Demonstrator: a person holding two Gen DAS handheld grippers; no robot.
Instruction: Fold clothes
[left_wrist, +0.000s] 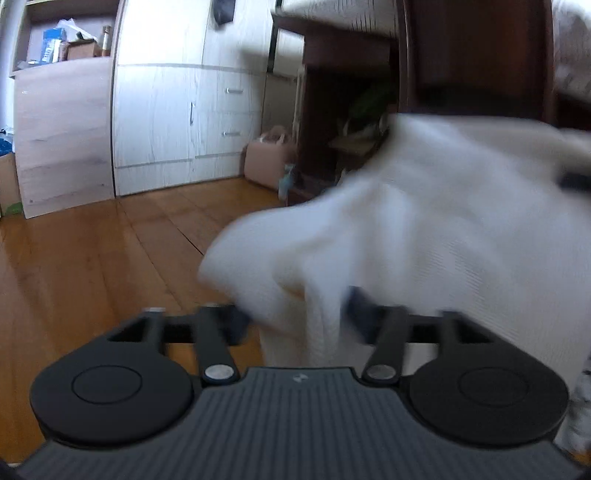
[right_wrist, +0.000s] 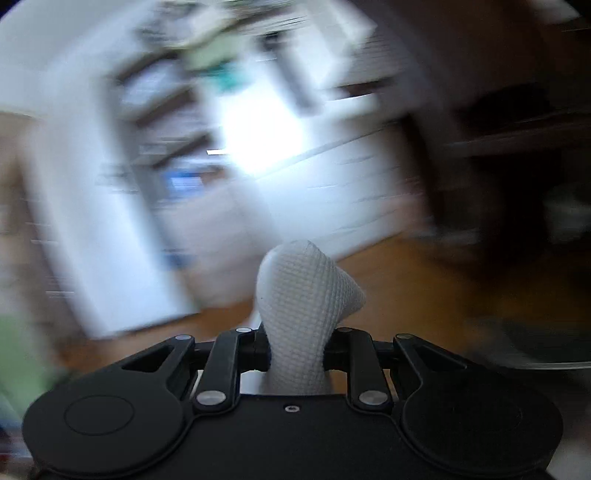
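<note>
A white waffle-knit garment (left_wrist: 424, 229) hangs in the air across the right half of the left wrist view, blurred by motion. My left gripper (left_wrist: 299, 321) is shut on a bunched edge of it, and the cloth hides the fingertips. In the right wrist view a twisted tuft of the same white garment (right_wrist: 306, 295) sticks up between the jaws. My right gripper (right_wrist: 297, 350) is shut on that tuft. At the right edge of the left wrist view, a dark blurred shape against the cloth may be the other gripper.
Wooden floor (left_wrist: 92, 266) stretches below. A pale wood wardrobe with drawers (left_wrist: 177, 110) stands at the back, with a pink bag (left_wrist: 266, 162) beside a dark wooden bed frame (left_wrist: 461, 55). The right wrist view's background is smeared by fast motion.
</note>
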